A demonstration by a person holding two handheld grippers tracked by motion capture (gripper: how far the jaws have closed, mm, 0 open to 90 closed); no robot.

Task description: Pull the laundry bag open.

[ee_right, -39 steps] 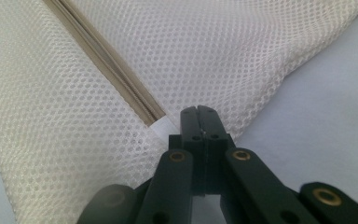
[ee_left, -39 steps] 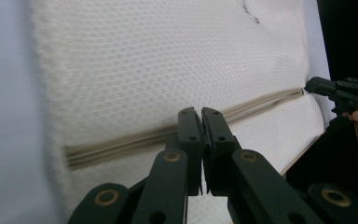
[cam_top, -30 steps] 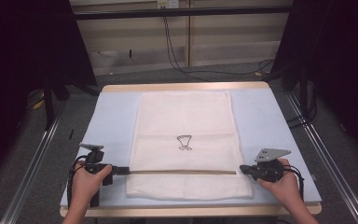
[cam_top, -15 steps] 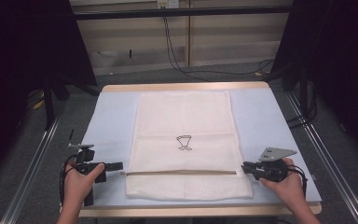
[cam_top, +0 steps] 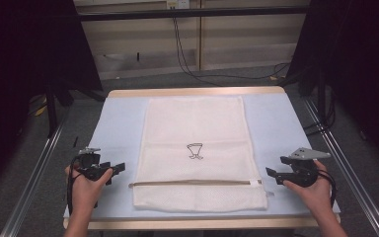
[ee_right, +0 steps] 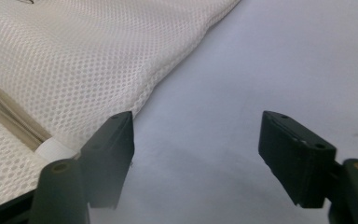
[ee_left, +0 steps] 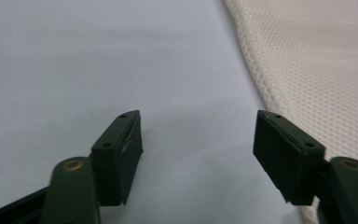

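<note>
A white mesh laundry bag (cam_top: 196, 148) lies flat on the pale blue table top (cam_top: 118, 123). It has a small black emblem (cam_top: 195, 150) at its middle and a zipper (cam_top: 192, 183) running across near the front. My left gripper (cam_top: 120, 167) hovers a little left of the bag's left edge. Its jaws have just been opening and nothing is between them (ee_left: 198, 140); the mesh (ee_left: 317, 70) lies off to one side. My right gripper (cam_top: 271, 174) sits just right of the zipper's end, jaws also just opened and holding nothing (ee_right: 198, 140), the bag's corner (ee_right: 74, 56) beside one jaw.
The table has a wooden rim (cam_top: 197, 92) at the far side and metal rails (cam_top: 34, 187) along both flanks. Black cables (cam_top: 187, 59) trail over the floor behind it. Bare blue surface (cam_top: 286, 128) lies on either side of the bag.
Both grippers let go of the bag at the zipper's two ends, opened, and drew outward from its edges. The bag lies where it was.
</note>
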